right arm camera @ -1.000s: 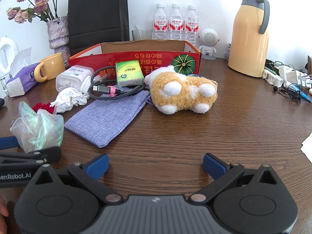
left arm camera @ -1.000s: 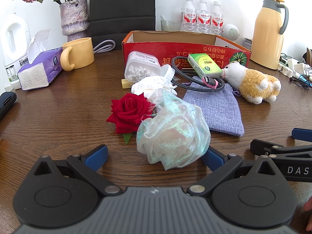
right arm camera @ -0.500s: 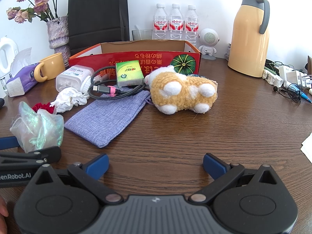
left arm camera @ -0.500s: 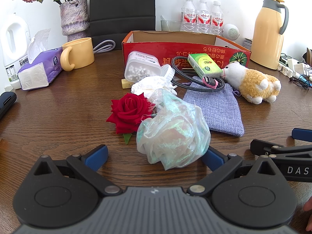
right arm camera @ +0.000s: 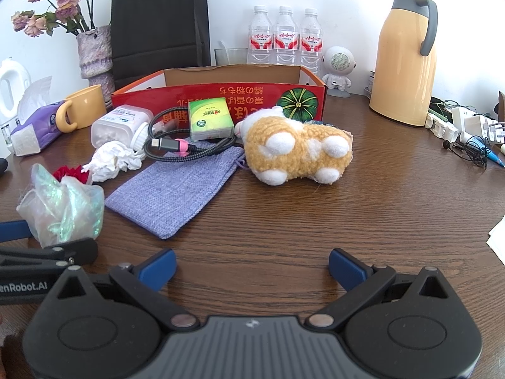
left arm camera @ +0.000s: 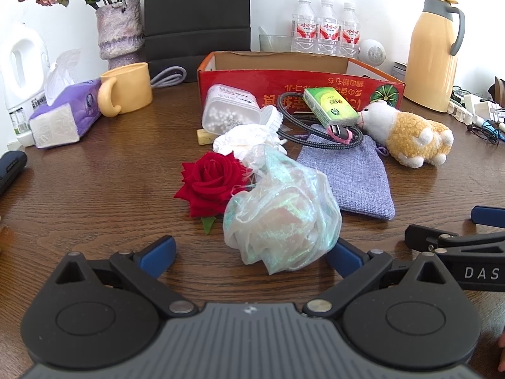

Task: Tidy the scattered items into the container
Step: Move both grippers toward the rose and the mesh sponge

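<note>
Left gripper (left arm camera: 252, 252) spread wide, blue fingertips (left arm camera: 157, 254) flanking an iridescent mesh pouf (left arm camera: 281, 218) without visibly pressing on it. Right gripper (right arm camera: 252, 267) likewise splayed apart over bare wooden table (right arm camera: 315, 221), clamped on nothing. Just behind the pouf, touching it: red fabric rose (left arm camera: 211, 180) and crumpled white tissue (left arm camera: 246, 139). Beside them, flat on the wood, lay a purple cloth pouch (right arm camera: 176, 189), with a coiled braided cable (right arm camera: 176, 148) overlapping its far edge. Further back: green packet (right arm camera: 210, 120) atop the cable, cotton-swab tub (right arm camera: 120, 126) tipped on its side, plush toy (right arm camera: 296, 151) lying near the pouch. Beyond all, right against the clutter, stood the red cardboard box (right arm camera: 221, 94), open-topped.
</note>
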`<move>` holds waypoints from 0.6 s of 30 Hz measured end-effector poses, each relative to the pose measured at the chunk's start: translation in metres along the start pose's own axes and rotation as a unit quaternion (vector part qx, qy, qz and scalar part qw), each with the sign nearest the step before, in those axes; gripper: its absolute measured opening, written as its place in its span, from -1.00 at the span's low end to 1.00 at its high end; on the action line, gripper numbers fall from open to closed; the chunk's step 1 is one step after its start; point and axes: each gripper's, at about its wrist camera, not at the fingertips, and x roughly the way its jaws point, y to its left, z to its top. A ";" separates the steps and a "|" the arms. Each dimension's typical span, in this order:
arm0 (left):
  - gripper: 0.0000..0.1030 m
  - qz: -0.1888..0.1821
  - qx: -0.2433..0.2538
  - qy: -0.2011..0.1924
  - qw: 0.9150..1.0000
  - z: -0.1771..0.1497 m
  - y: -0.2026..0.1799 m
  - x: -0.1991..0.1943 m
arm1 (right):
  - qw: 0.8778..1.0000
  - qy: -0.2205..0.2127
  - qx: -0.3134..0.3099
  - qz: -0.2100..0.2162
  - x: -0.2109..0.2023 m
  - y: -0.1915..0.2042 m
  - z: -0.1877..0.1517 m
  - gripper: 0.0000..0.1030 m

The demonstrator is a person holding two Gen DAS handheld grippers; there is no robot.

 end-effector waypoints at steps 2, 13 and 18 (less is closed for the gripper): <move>1.00 -0.004 0.004 -0.048 0.999 0.005 0.005 -0.017 | 1.000 0.003 -0.019 0.012 -0.004 0.001 0.001 0.99; 0.98 -0.070 -0.045 -0.063 0.995 0.032 0.054 -0.010 | 0.995 -0.045 -0.076 0.051 0.006 0.008 0.045 0.99; 0.90 -0.114 0.009 -0.087 0.990 0.013 0.042 -0.029 | 0.993 -0.044 -0.043 0.103 0.007 0.001 0.049 0.94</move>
